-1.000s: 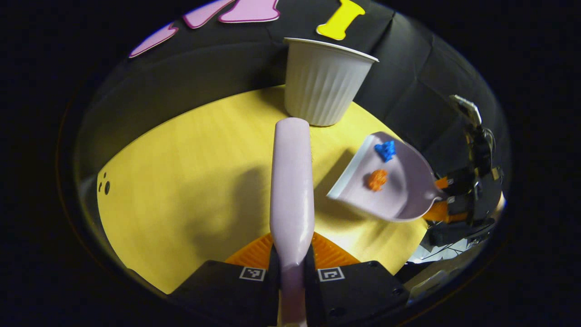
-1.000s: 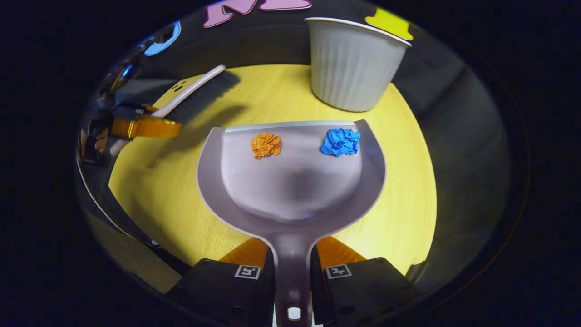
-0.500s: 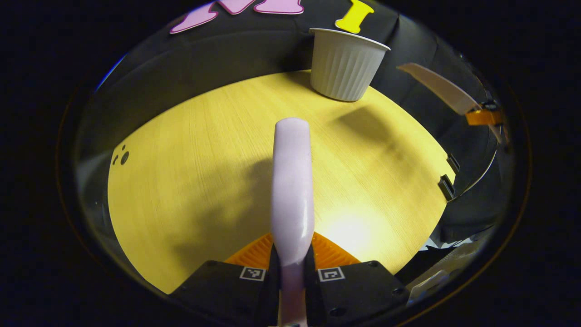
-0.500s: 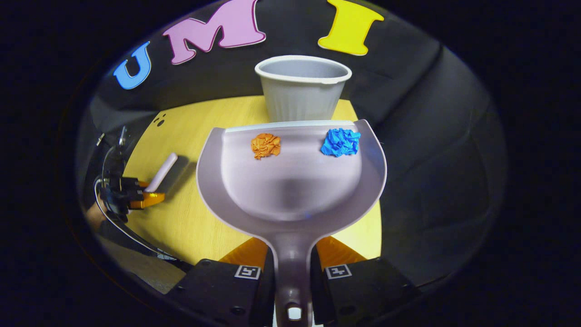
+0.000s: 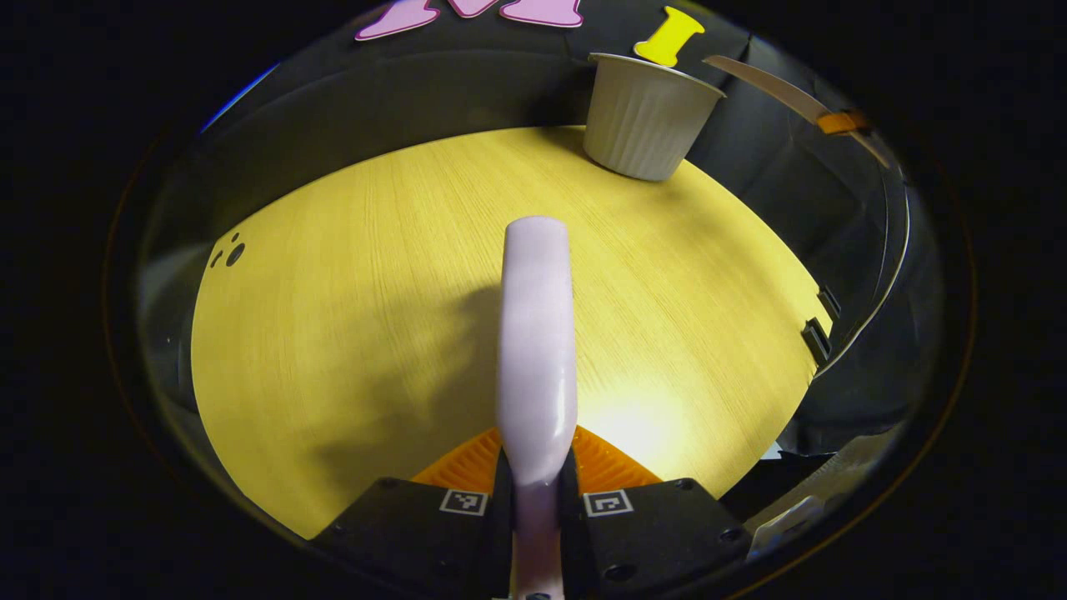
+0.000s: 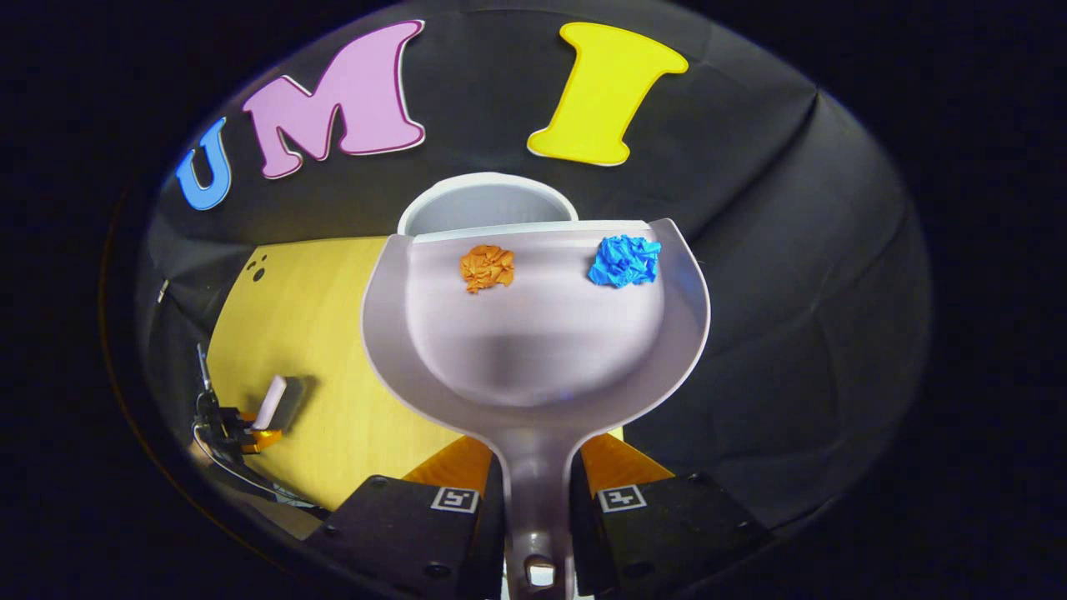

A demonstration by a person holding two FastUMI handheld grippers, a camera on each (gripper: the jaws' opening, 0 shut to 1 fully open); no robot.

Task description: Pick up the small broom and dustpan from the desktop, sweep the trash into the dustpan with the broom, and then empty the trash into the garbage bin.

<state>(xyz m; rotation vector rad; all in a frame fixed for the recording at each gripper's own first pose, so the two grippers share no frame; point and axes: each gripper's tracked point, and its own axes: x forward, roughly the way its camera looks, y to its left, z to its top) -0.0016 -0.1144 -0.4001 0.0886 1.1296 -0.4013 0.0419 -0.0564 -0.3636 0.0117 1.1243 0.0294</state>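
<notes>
Step in hand: emptying.

Right gripper (image 6: 538,500) clamps dustpan (image 6: 533,333) handle. Orange paper wad (image 6: 487,267) and blue paper wad (image 6: 624,261) sit by front lip, above ribbed garbage bin (image 6: 486,202) mouth.

Left gripper (image 5: 538,500) pinches small broom (image 5: 538,333) handle over yellow worktop (image 5: 350,317).

Next move likely: tip dustpan lip down, wads slide into bin.

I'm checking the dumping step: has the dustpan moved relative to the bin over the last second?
Yes. In the right gripper view the dustpan has risen and come toward the garbage bin; its front lip now overlaps the bin's open rim, with both paper wads inside.
</notes>
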